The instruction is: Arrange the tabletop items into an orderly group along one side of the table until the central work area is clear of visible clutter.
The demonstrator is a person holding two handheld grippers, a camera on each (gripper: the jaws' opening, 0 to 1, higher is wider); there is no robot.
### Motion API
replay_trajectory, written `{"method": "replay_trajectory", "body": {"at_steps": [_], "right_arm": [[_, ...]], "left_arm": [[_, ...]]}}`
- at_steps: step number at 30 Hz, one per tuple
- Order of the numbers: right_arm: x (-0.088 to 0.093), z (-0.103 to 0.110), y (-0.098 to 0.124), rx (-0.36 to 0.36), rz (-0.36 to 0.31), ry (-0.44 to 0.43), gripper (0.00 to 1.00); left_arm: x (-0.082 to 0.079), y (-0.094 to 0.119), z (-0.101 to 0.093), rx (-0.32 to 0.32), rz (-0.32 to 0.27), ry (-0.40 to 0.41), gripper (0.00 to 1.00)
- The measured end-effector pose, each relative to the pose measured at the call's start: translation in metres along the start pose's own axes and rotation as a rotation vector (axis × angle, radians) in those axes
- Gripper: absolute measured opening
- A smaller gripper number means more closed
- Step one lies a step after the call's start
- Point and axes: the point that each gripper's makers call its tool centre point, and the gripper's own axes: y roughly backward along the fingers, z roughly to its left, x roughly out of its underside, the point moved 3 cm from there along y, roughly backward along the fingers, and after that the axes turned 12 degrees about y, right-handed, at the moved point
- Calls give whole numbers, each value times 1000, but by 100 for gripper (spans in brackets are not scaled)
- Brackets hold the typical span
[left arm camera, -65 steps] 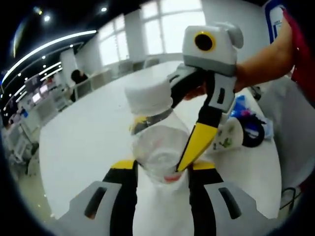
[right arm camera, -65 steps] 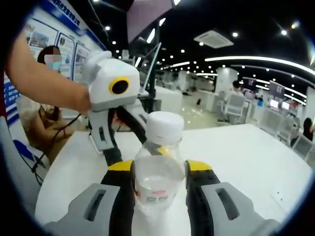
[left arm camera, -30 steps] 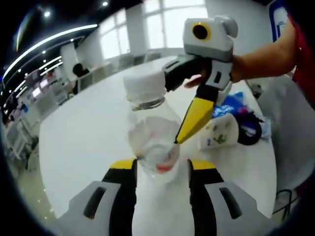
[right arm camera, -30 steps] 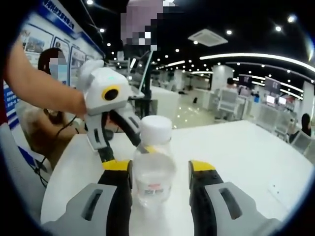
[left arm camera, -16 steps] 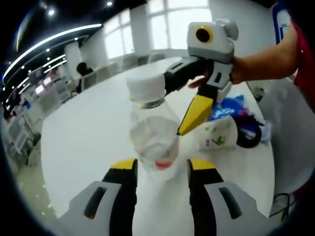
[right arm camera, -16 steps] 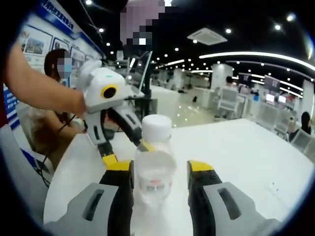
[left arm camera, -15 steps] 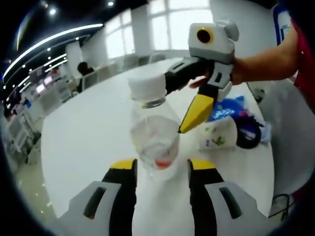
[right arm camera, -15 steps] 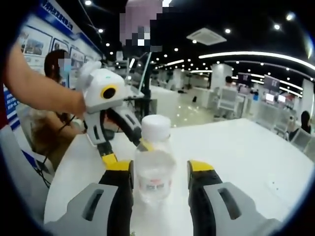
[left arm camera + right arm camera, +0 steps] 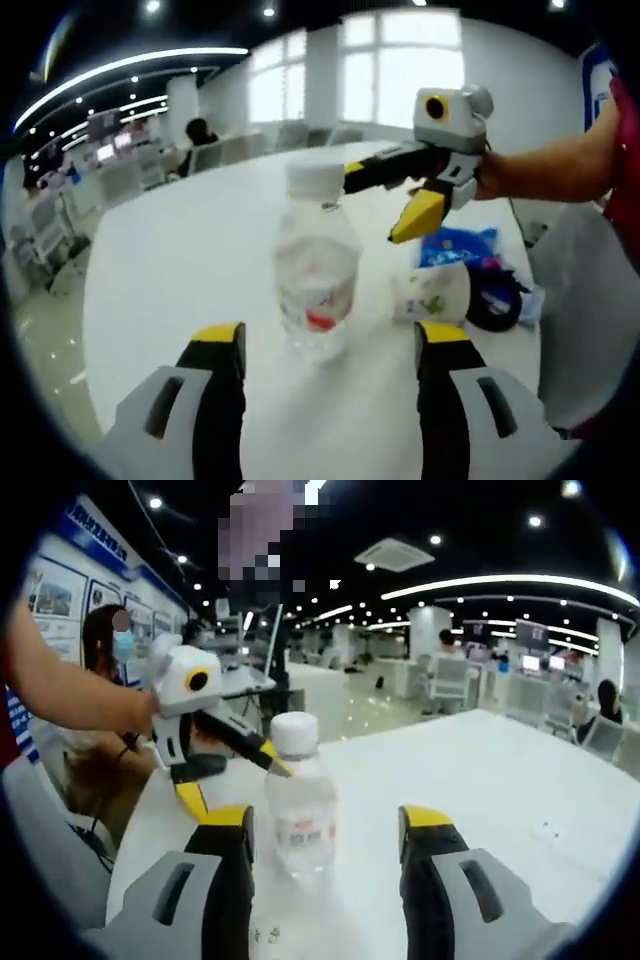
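Note:
A clear plastic water bottle [image 9: 317, 270] with a white cap and a red-marked label stands upright on the white table [image 9: 170, 250]. My left gripper [image 9: 330, 345] is open, its yellow-tipped jaws wide to either side of the bottle and a little short of it, not touching. In the right gripper view the same bottle [image 9: 299, 805] stands between the spread jaws of my open right gripper [image 9: 327, 825]. A person's hand holds each gripper. The two grippers face each other across the bottle.
Beyond the bottle on the right lie a white printed cup [image 9: 432, 292] on its side, a blue packet [image 9: 455, 245] and a black ring-shaped item [image 9: 495, 302]. The table [image 9: 520, 780] stretches bare to the far side. Office desks and seated people lie beyond.
Both grippers have opened and drawn back from the bottle. It now stands free on the table and looks smaller in both views.

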Motion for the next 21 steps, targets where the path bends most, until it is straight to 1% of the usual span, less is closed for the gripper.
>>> {"method": "replay_trajectory", "body": {"at_steps": [2,4,6,7,8,11,14,17,21], "right_arm": [[-1,2,2,-1,0,-1,66],[-2,4,4,-5,-14,-30,79],[-1,6,5,-11,-9,-60,93],[1,7,6,-16,-5,-74,98],[2,8,7,-21,-5,-79,99],[7,14,14,-34,10,-87,99],[7,18,22,-39,13,-94,99],[6,19,31,-29,11,-84,99],[5,18,43,-9,6,-89,99]], "left_arm": [[0,1,-2,-2,-1,9,71],[-2,2,-4,4,-19,31,76],[-4,3,-8,12,-34,52,80],[-4,4,-9,13,-38,55,82],[-4,5,-11,13,-38,56,83],[-4,6,-17,21,-46,70,89],[-4,8,-23,28,-56,86,95],[-1,11,-29,31,-58,90,99],[4,14,-36,35,-57,106,99]]}}
